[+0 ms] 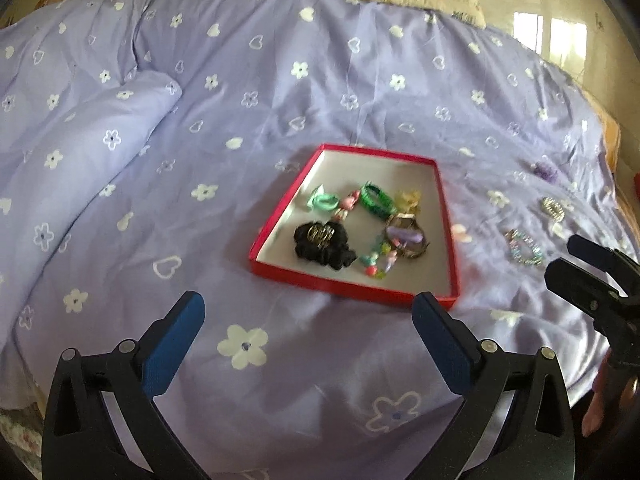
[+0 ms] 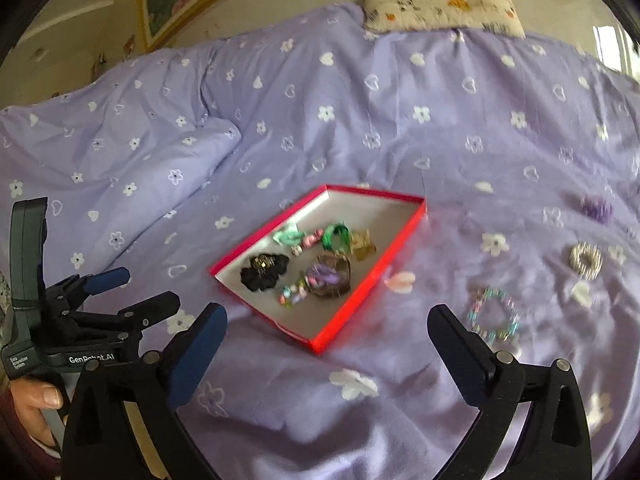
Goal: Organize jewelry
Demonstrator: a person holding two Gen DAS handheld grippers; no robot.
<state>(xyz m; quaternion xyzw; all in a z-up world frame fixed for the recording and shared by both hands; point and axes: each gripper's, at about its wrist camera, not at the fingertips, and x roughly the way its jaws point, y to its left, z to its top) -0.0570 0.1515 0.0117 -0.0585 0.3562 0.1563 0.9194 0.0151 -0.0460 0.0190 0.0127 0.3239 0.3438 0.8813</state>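
Lilac flowered bedding (image 1: 280, 80) carries a red tray (image 1: 276, 216) at frame centre, already holding scrunchies and bracelets. Three pieces remain out at right: beaded bracelet (image 2: 494, 314), silver ring-shaped piece (image 2: 586, 258), purple piece (image 2: 596, 206). Left claw (image 1: 308, 340) and right claw (image 2: 326, 346) both gape empty.
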